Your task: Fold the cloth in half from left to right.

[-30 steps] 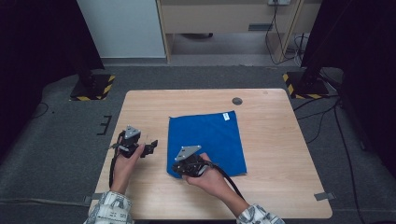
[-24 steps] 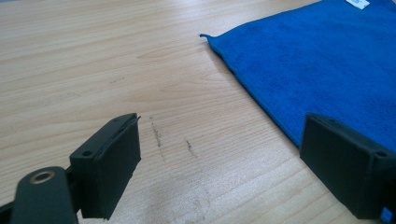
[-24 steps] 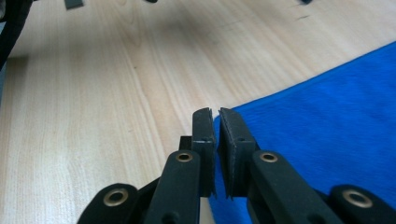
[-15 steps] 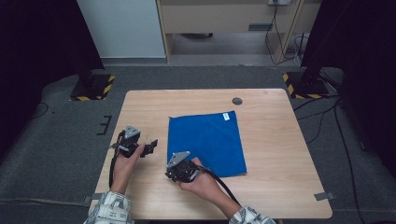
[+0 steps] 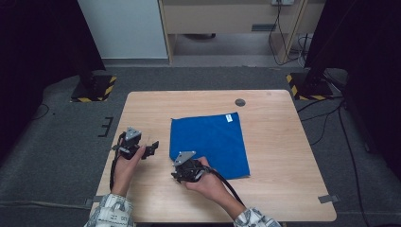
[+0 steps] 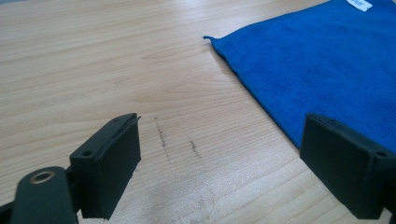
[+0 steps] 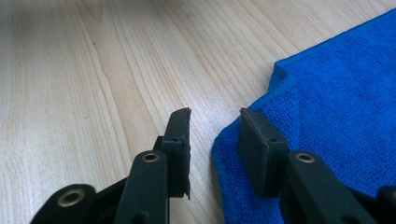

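Now the right gripper (image 5: pixel 176 177) is sitting nearer the blue microfibre cloth's (image 5: pixel 210 142) near-left corner than a second ago, jaws slightly parted, seemingly straddling its edge; the left gripper (image 5: pixel 152 147), spread wide, is hovering beside it over the wooden table (image 5: pixel 283 142).

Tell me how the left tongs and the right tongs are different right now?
The left tongs gape wide open; the right tongs are open just a narrow gap. The left tongs sit over the bare wooden table, beside the blue cloth; the right tongs straddle the cloth's near corner, one jaw over wood, one over cloth. Both are black, hand-held, and grip nothing yet.
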A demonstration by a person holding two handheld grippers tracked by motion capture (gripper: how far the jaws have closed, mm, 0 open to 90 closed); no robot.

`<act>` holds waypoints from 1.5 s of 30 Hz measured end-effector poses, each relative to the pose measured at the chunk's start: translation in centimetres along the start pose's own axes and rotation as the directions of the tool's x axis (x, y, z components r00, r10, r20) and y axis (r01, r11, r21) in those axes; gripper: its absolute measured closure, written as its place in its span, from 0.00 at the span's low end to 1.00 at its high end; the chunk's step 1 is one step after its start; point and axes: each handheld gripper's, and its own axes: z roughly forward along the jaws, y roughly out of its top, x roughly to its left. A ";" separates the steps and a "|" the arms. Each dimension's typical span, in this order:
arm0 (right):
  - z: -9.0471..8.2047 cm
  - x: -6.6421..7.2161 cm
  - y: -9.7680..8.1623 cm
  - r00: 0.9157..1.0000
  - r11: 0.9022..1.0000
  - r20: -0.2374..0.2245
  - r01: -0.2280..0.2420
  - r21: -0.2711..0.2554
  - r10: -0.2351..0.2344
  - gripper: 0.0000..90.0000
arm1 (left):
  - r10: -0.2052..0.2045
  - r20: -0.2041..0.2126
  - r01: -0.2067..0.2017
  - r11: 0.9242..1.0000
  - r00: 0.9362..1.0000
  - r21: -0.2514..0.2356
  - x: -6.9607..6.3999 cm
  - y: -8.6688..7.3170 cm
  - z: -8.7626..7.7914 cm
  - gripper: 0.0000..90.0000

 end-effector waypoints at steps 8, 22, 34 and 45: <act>-0.6 0.5 0.2 1.000 1.000 -0.017 0.009 -0.023 -0.009 0.69 | 0.003 0.002 -0.003 1.000 1.000 0.003 -0.1 0.0 0.0 0.13; 0.9 -0.4 -0.2 1.000 1.000 0.007 -0.011 0.022 0.011 0.64 | 0.002 0.004 -0.002 1.000 1.000 0.002 -0.1 0.0 0.1 0.13; 0.8 -1.3 -0.3 0.999 1.000 0.023 -0.025 0.019 0.024 0.95 | 0.007 0.006 -0.007 1.000 1.000 0.010 -0.2 0.0 0.3 0.13; 0.4 0.1 -0.1 0.995 0.998 -0.086 -0.055 -0.005 0.054 0.97 | 0.015 0.009 -0.015 1.000 1.000 0.019 -0.3 -0.1 0.5 0.13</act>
